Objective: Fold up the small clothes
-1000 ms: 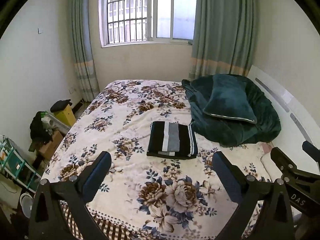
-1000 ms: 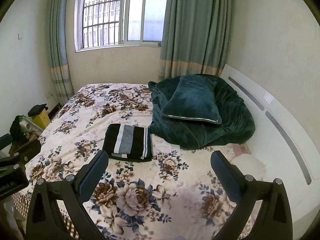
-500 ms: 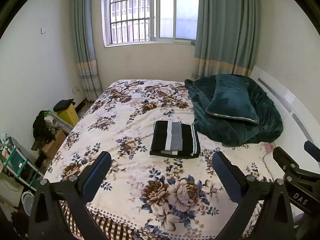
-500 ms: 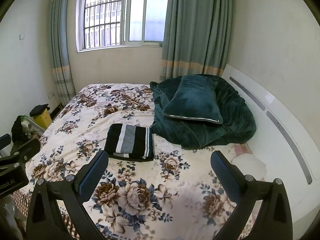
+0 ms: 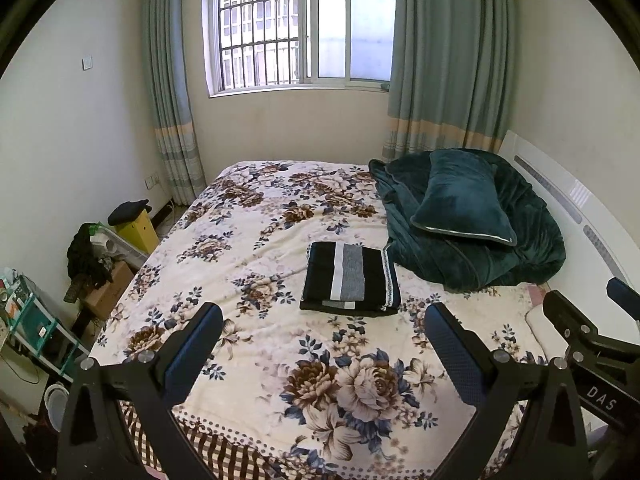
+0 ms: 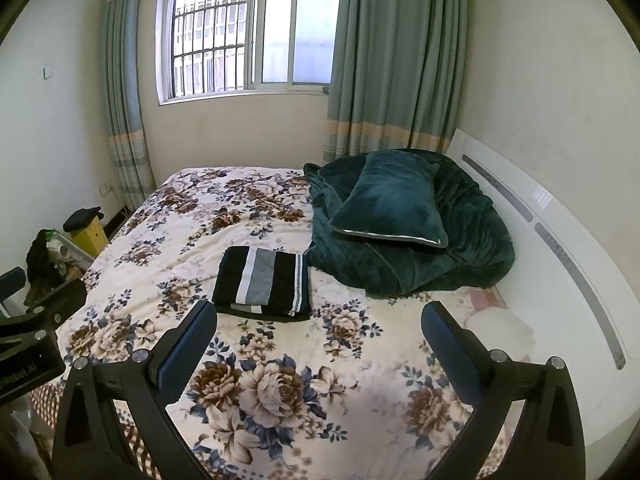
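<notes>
Garment: black folded cloth with white and grey stripes (image 5: 350, 278), a flat rectangle on the cream floral bedspread (image 5: 256, 216), near the middle of the bed, closer to the headboard side than to the open side. Top layer squared over a lower layer, a thin patterned white trim along the edge nearest the dark green plush blanket (image 5: 472, 256). Just beside that heaped blanket, whether touching it or not cannot be told. Dark green velvet pillow with pale piping (image 5: 464, 202) tilted on top of the heap, against the white padded headboard (image 5: 568, 204).

Left gripper (image 5: 322, 334) above the near edge of the bed, black fingers with blue textured pads (image 5: 192, 354) spread wide, nothing between them, well apart from the garment. Right gripper (image 6: 318, 332) likewise over the near edge, pads (image 6: 186, 350) wide apart and holding nothing, garment (image 6: 264, 282) beyond the left fingertip. Part of the right gripper's body at the right rim of the left wrist view, lettered "DAS".

Barred window (image 5: 304, 28) on the far wall, flanked by grey-green curtains with a beige band (image 5: 444, 60). Yellow box with a black cap on top (image 5: 134, 224) on the floor by the far open-side corner of the bed, brown cardboard box (image 5: 108, 290) nearer.
</notes>
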The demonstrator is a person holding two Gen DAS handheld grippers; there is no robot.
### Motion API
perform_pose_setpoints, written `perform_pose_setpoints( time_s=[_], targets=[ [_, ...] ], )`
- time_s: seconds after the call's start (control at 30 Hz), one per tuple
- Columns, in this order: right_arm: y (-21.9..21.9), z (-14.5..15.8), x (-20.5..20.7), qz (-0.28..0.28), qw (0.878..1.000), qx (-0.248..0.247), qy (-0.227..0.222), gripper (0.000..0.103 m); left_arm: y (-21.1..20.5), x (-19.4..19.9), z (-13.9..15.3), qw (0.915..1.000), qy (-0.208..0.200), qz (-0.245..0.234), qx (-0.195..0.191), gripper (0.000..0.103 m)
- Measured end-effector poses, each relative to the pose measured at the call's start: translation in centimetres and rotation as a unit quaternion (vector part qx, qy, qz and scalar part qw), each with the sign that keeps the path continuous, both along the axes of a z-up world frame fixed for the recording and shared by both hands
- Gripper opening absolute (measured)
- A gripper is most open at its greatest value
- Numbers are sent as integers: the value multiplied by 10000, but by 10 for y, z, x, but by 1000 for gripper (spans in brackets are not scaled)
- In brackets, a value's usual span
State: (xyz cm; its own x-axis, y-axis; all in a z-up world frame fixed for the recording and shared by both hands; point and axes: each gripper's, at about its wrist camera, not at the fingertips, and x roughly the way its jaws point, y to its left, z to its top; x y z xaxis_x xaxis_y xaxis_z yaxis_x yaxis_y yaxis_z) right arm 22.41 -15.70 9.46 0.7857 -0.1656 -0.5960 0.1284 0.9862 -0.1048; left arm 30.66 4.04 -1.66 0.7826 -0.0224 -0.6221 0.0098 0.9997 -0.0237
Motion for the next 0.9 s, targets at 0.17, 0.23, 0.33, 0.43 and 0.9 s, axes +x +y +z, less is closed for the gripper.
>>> perform_pose_setpoints(
  time_s=[0.17, 0.23, 0.33, 0.43, 0.9],
  targets=[
    [0, 0, 0, 13, 10000, -1, -3, 103, 0, 0, 0, 10000, -14, 7, 10, 103],
    [0, 0, 0, 3, 10000, 10, -11, 103, -1, -3, 1, 10000, -33, 14, 10, 103],
    [3, 2, -1, 21, 10000, 17, -19, 103, -1, -3, 1, 10000, 0, 2, -1, 103],
    [5, 2, -1, 24, 10000, 19, -23, 103, -1, -5, 1, 10000, -11, -1, 6, 103],
    [11, 1, -4, 18, 10000, 75, -14, 103, -1, -5, 0, 10000, -11, 8, 1, 103]
  ],
)
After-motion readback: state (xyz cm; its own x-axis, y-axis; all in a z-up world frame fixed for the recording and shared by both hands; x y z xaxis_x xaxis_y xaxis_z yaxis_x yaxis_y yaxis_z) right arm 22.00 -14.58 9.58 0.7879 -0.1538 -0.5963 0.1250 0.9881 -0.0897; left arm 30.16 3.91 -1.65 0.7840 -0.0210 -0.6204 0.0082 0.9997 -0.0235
